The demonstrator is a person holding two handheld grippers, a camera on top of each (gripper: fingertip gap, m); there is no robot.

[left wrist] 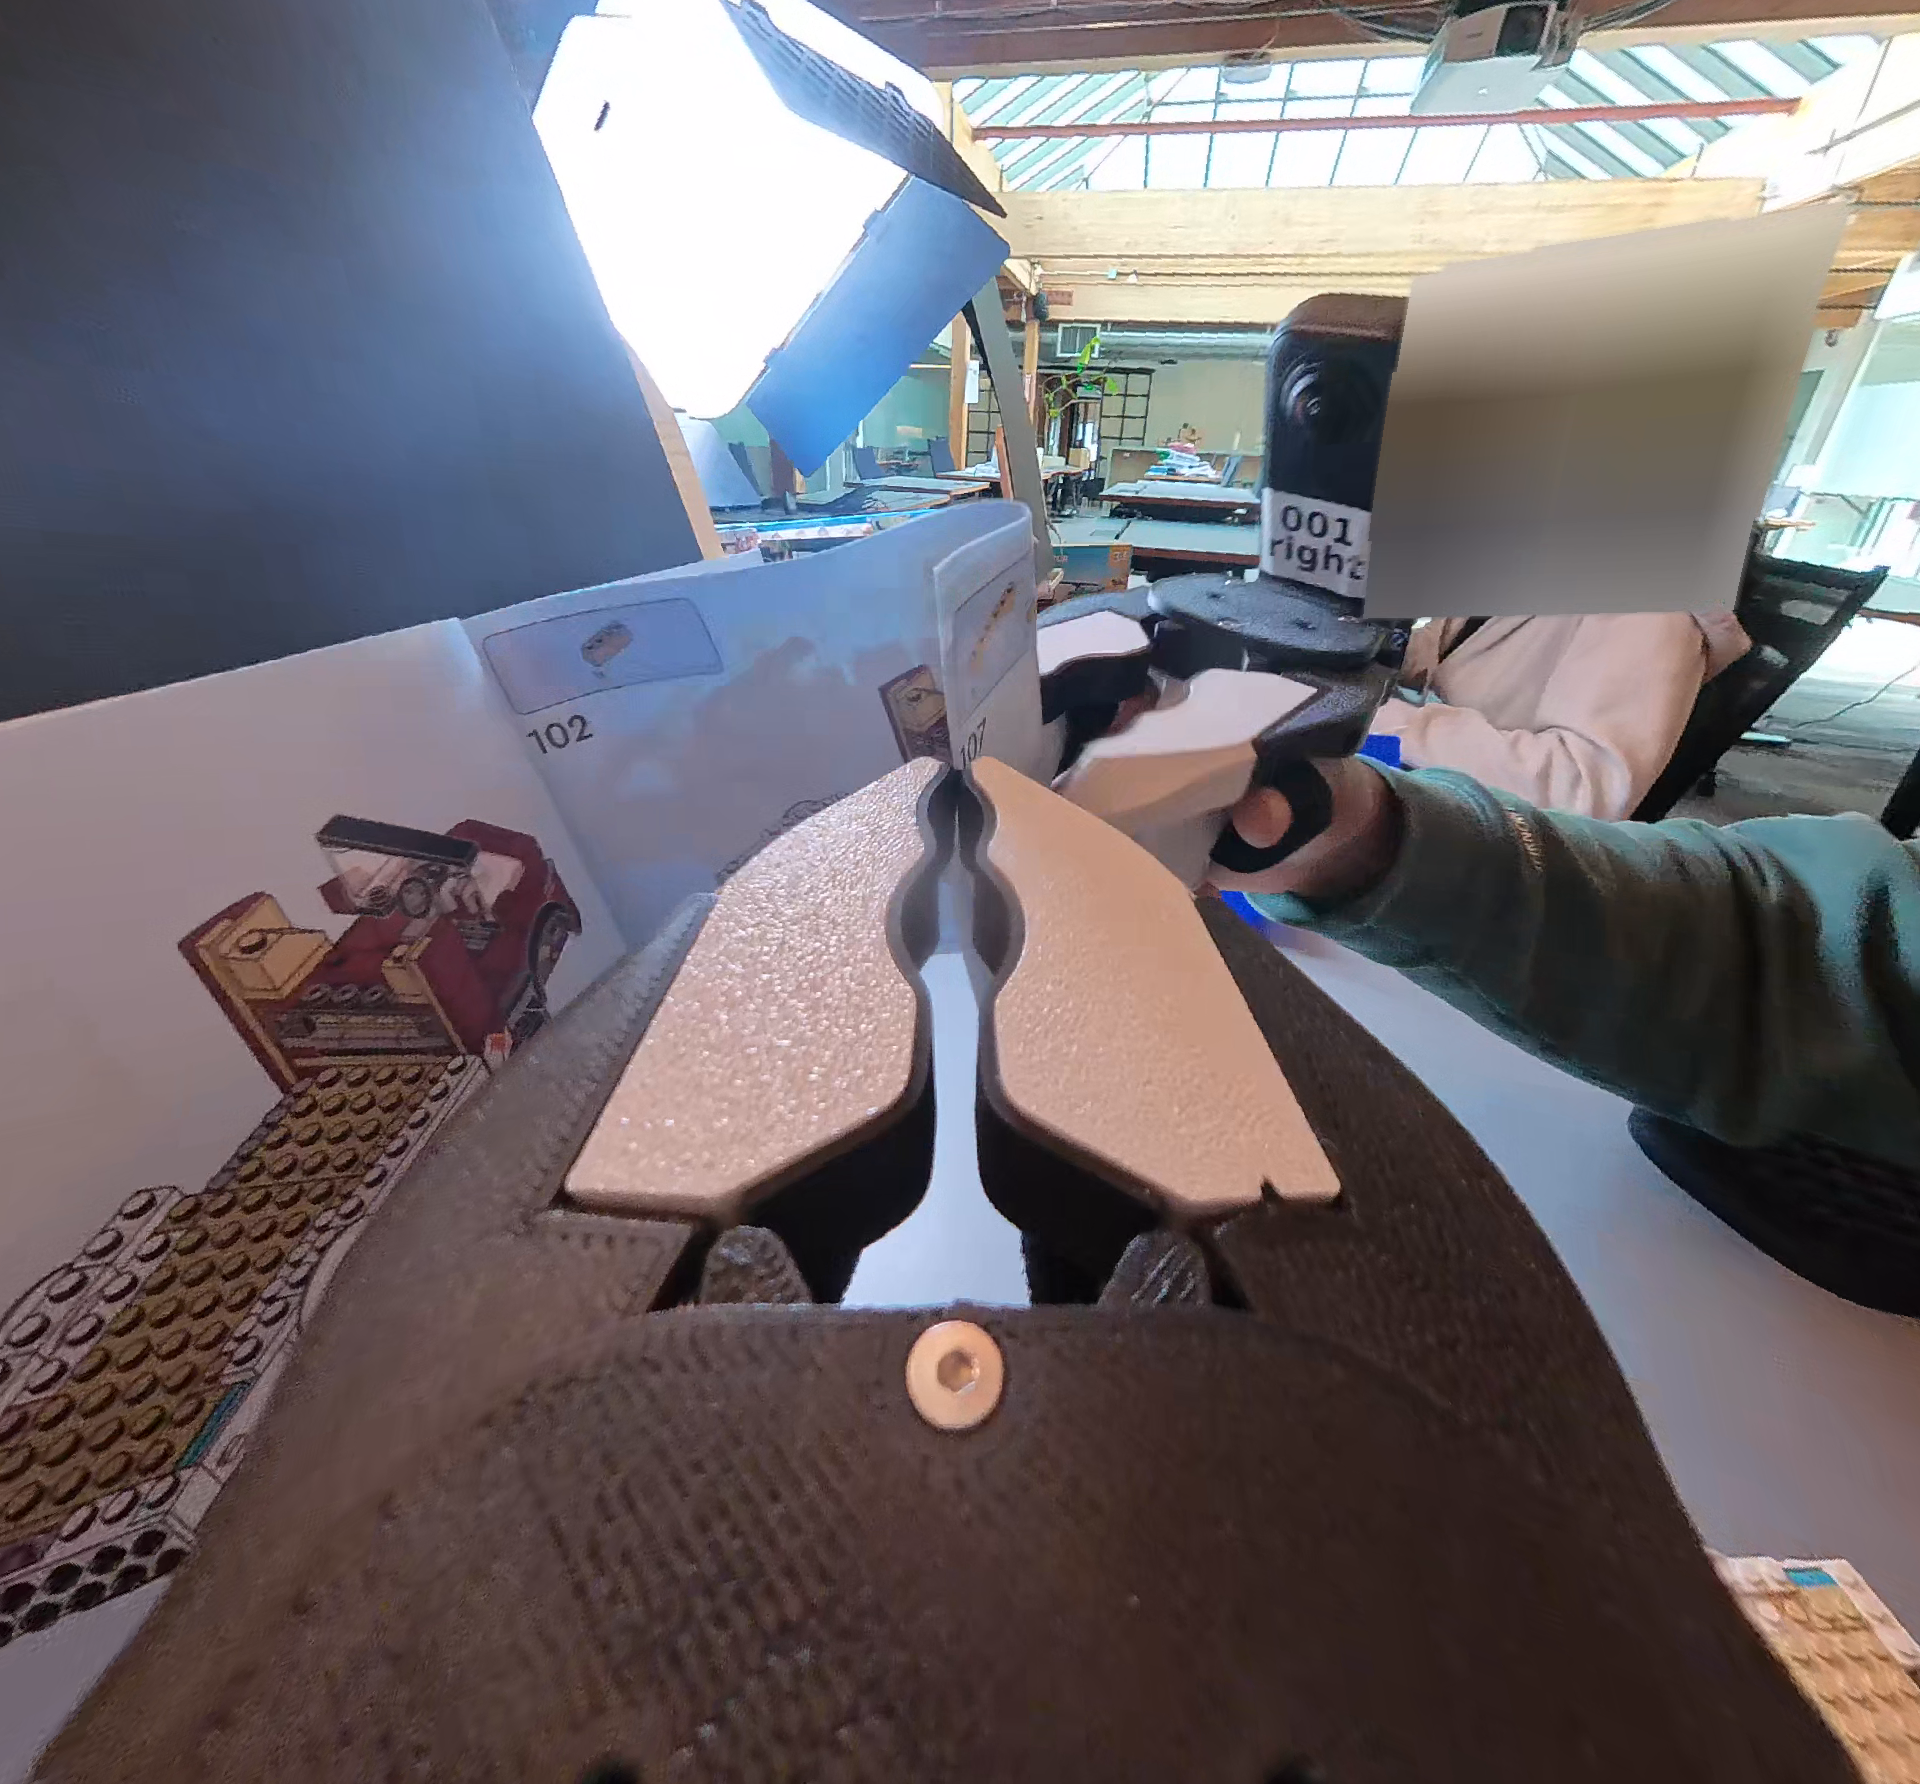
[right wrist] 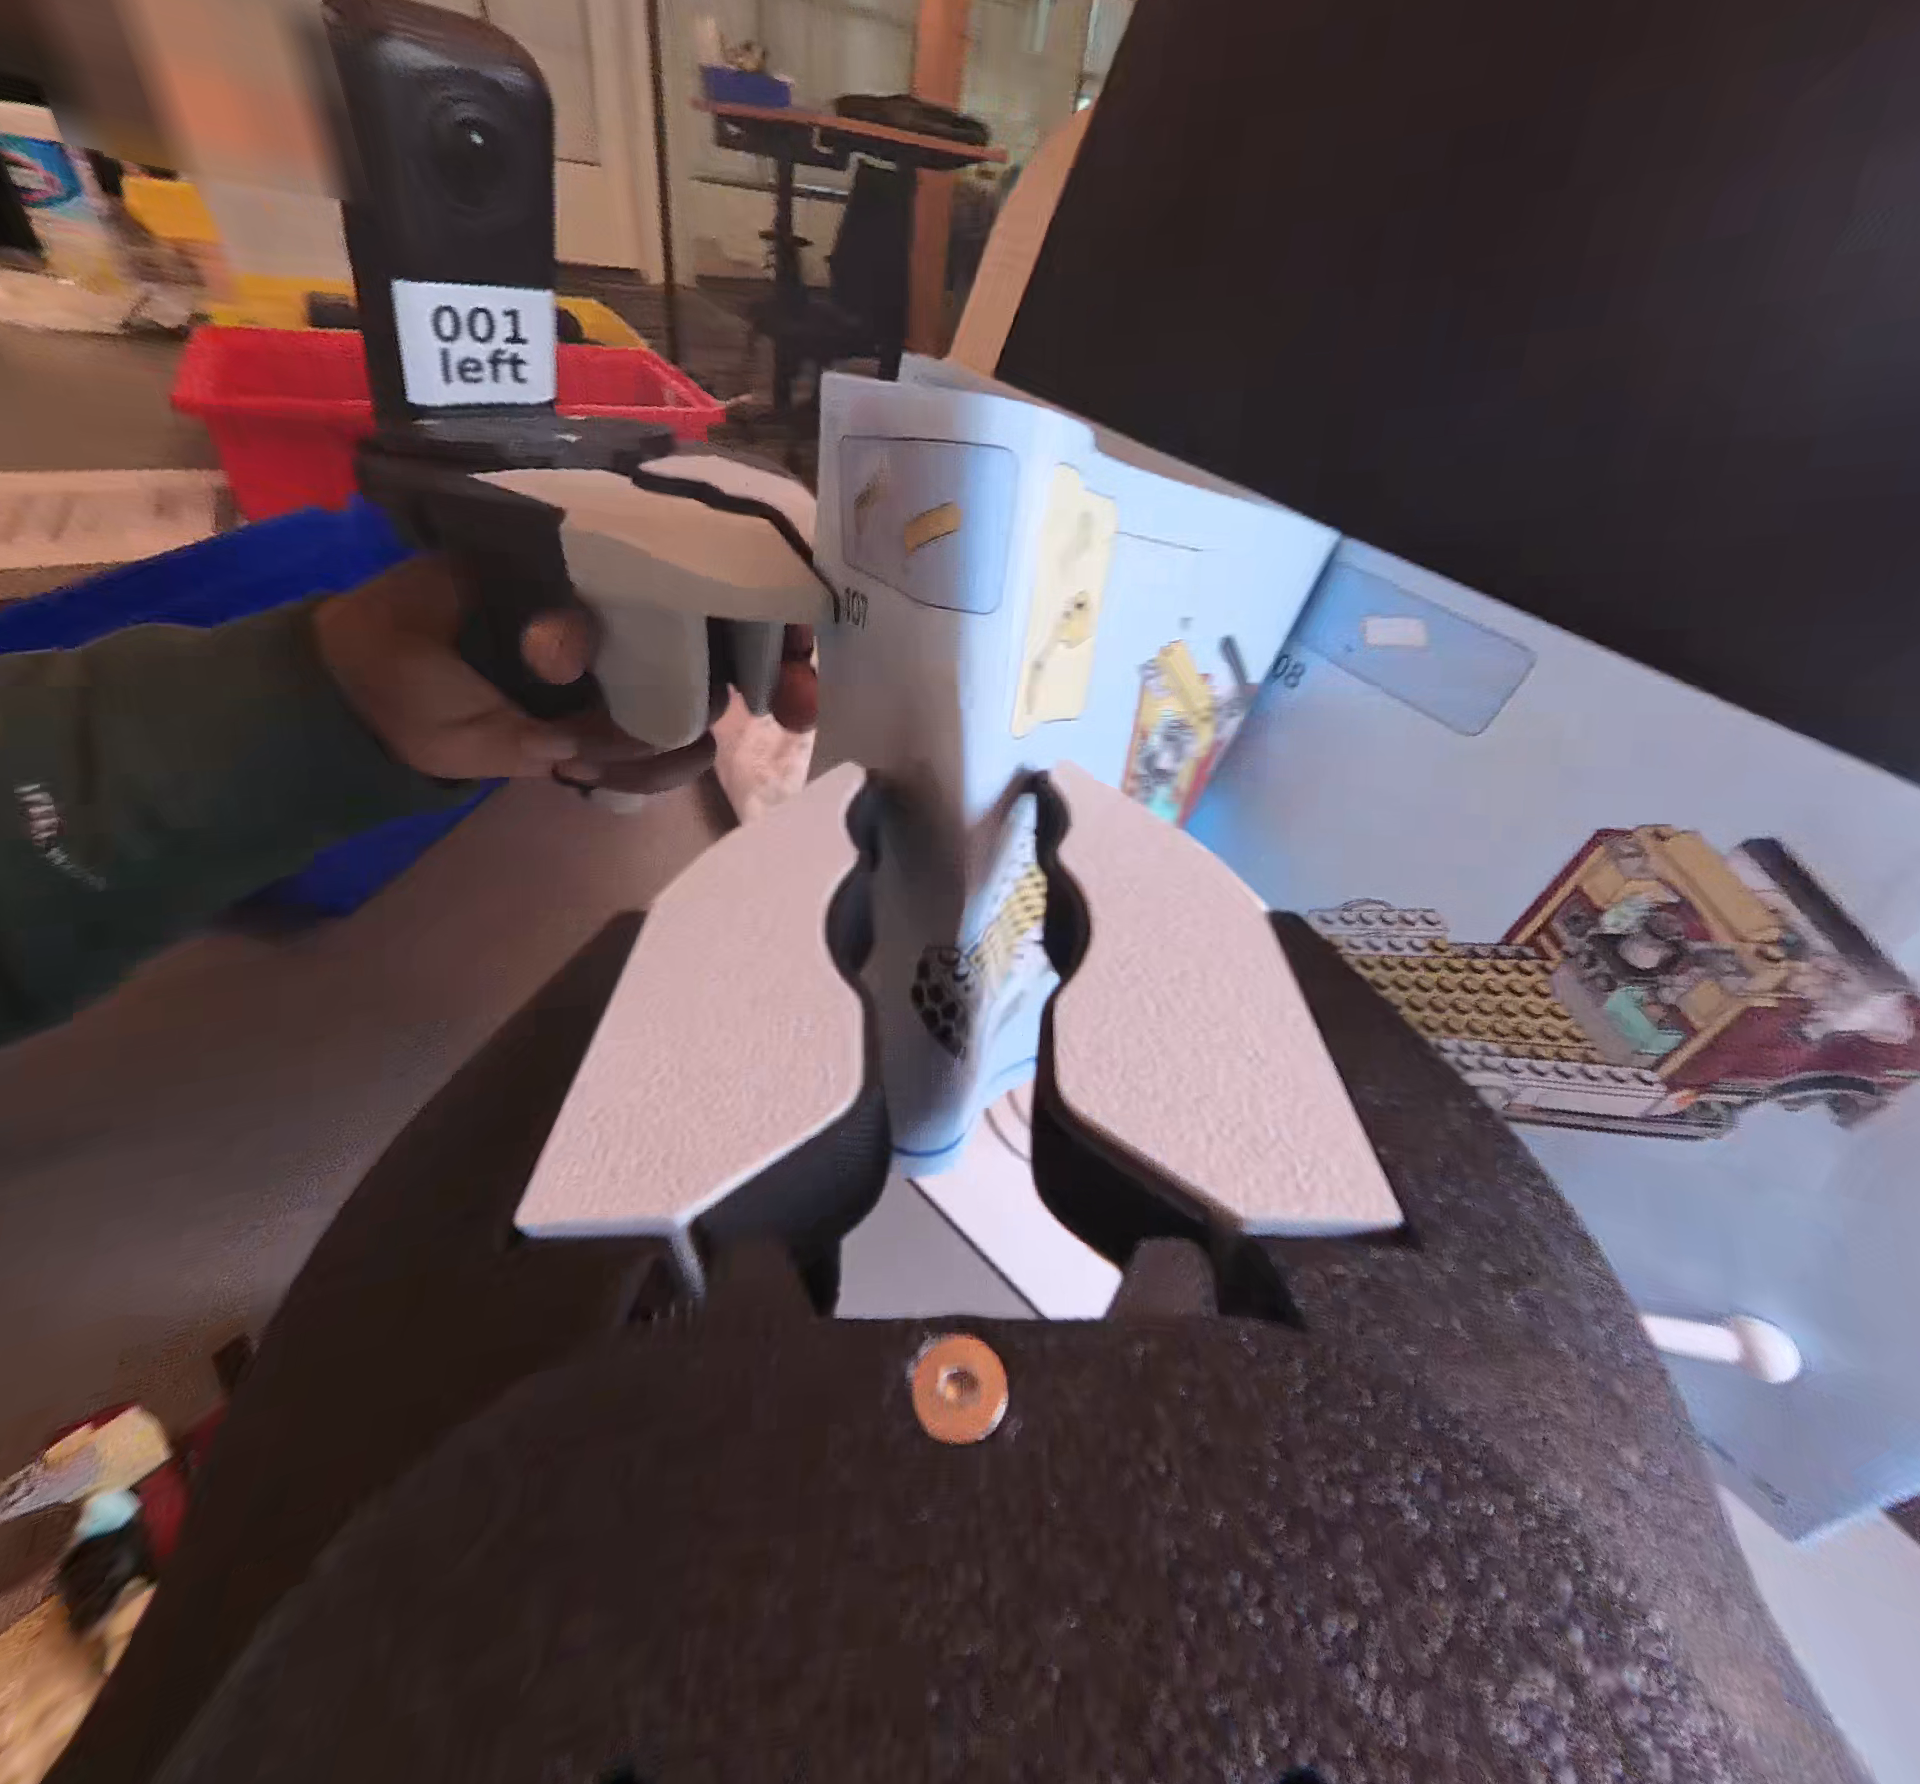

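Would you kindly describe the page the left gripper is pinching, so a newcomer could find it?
Start at the open instruction booklet standing before the dark backdrop. One page rises upright from it, between both grippers. The left gripper is shut on its edge; unlike the flatter pages beside it, it curls.

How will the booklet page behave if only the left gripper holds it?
Probably floppy: the page curls where the left gripper pinches its edge. Likely light, thin paper, since shut fingertips hold it upright. It could tear or crease if tugged; the right gripper stands open around it.
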